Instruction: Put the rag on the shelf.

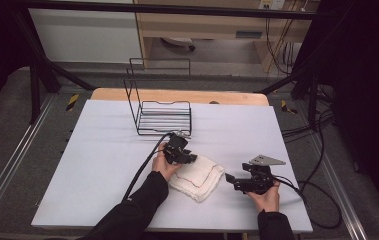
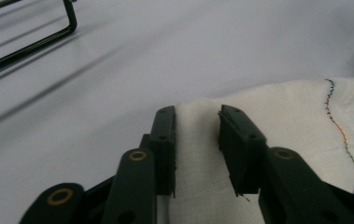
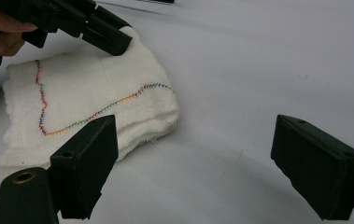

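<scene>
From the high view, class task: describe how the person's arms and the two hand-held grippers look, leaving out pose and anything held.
Both forearms wear dark long sleeves. The left hand-held gripper is black, with a black cable looping back from it. The right hand-held gripper is black too, carries a grey three-cornered plate on top and trails its own black cable. Up close, its jaws are blocky black pads with brass-coloured rivets.

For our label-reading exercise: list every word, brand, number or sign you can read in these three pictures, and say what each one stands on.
None can be read.
White cloth: coloured stitching, no letters.
Black wire rack: no label.
Left gripper and right gripper: plain black jaws, no markings.
Wooden cabinet behind the table: a small bluish label, too small and blurred to read.
</scene>
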`<move>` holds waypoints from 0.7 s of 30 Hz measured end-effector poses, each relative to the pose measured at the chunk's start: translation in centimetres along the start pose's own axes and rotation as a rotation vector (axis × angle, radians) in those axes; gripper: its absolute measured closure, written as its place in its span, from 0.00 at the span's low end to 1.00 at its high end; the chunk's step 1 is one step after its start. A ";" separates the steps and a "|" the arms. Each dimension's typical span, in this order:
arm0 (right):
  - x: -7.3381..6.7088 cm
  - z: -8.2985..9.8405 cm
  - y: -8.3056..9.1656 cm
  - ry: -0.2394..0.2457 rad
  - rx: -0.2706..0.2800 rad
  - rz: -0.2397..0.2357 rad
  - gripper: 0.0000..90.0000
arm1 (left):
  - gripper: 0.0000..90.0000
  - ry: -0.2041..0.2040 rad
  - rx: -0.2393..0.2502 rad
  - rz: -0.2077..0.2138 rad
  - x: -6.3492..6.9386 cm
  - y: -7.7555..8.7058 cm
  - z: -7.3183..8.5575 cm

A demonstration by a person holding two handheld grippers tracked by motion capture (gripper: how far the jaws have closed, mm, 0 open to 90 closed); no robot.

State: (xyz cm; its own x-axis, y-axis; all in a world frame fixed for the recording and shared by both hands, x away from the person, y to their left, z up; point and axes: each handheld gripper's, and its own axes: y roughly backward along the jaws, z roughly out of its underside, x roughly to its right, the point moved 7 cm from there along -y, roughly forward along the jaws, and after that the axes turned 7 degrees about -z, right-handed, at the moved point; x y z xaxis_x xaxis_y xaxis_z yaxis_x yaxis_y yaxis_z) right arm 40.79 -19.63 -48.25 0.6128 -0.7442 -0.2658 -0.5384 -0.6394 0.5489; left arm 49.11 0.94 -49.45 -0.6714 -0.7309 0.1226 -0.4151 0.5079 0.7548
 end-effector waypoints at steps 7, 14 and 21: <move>0.0 -0.5 -0.9 -0.039 0.005 0.014 0.14 | 0.91 0.007 0.023 -0.051 -0.4 1.2 0.5; -0.1 -1.5 -3.1 -0.048 -0.023 0.029 0.21 | 0.91 0.055 0.047 -0.063 -1.6 2.4 1.5; -0.8 -2.7 -6.0 -0.047 -0.030 0.033 0.31 | 0.88 0.070 0.069 -0.052 -1.9 2.1 2.2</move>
State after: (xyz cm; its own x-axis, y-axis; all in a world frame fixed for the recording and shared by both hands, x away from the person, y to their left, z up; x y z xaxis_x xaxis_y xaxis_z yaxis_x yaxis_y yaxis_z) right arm 45.15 -14.66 -49.19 0.5668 -0.7733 -0.2842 -0.5395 -0.6090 0.5814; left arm 48.15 4.38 -49.54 -0.6043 -0.7859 0.1311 -0.4912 0.4971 0.7153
